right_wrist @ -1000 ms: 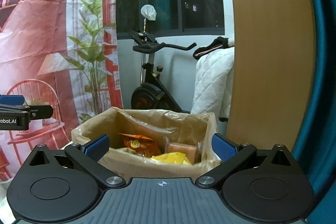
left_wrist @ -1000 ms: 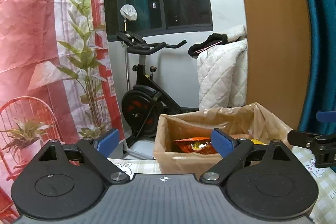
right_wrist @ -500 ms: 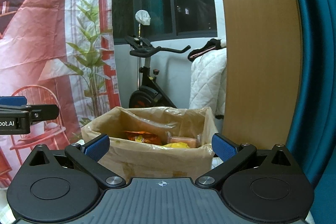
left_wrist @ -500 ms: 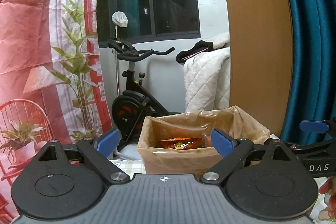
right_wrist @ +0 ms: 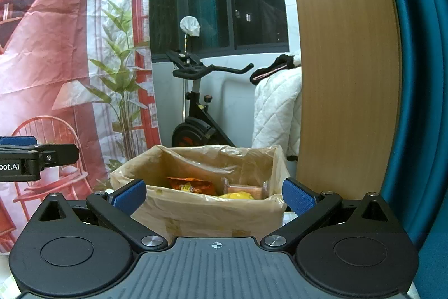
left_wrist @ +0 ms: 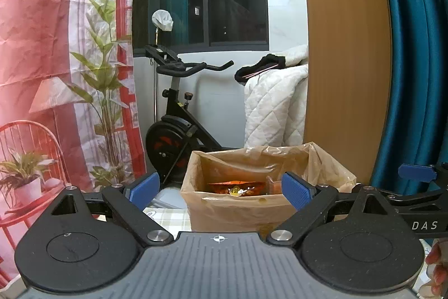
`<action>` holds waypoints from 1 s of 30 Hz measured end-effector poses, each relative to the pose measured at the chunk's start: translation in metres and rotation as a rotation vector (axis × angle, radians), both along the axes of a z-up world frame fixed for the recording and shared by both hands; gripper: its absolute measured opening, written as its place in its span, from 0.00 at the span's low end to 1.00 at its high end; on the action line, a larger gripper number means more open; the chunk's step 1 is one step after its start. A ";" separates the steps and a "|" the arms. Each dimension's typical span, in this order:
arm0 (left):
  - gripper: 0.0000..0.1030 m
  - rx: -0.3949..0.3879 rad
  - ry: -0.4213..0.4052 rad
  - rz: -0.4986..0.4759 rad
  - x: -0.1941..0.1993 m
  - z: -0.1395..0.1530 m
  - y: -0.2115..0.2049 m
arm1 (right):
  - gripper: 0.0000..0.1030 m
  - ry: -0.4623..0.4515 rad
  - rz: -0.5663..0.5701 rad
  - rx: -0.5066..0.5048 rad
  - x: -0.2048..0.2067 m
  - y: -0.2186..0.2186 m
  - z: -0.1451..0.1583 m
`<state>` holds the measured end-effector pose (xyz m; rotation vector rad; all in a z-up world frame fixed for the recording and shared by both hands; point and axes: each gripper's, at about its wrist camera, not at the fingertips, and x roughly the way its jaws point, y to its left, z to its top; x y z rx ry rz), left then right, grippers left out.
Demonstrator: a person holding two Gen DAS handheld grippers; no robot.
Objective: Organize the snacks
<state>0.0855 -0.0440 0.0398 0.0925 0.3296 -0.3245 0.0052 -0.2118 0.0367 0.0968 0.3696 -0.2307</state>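
Observation:
A cardboard box lined with a clear plastic bag (left_wrist: 240,215) (right_wrist: 207,212) stands on the table ahead of both grippers. Inside it lie an orange snack bag (left_wrist: 236,187) (right_wrist: 191,185), a yellow packet (right_wrist: 238,196) and a clear-wrapped orange pack (right_wrist: 243,188). My left gripper (left_wrist: 221,191) is open and empty, level with the box's near wall. My right gripper (right_wrist: 214,195) is open and empty, also in front of the box. The right gripper shows at the right edge of the left wrist view (left_wrist: 417,173). The left gripper shows at the left edge of the right wrist view (right_wrist: 19,142).
A checked tablecloth (left_wrist: 165,217) covers the table. Behind stand an exercise bike (left_wrist: 179,131), a white quilt (left_wrist: 274,108), a wooden panel (left_wrist: 344,60), a teal curtain (left_wrist: 414,46) and a red printed backdrop (left_wrist: 56,60).
Both grippers have drawn back and levelled, so the box looks smaller and lower and less of its inside shows. The right gripper now reaches further into the left wrist view.

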 end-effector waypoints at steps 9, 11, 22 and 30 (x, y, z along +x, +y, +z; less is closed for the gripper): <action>0.92 -0.037 0.002 0.016 0.000 -0.001 0.004 | 0.99 -0.001 0.001 0.001 0.000 0.000 0.000; 0.92 -0.033 -0.002 0.022 -0.001 -0.001 0.003 | 0.99 -0.001 0.001 0.001 0.000 0.000 0.000; 0.93 -0.048 0.016 0.012 -0.001 -0.001 0.000 | 0.99 0.003 0.003 0.008 0.002 -0.003 0.003; 0.93 -0.053 0.019 0.005 -0.001 -0.003 0.000 | 0.99 0.012 0.002 0.019 0.003 -0.002 0.002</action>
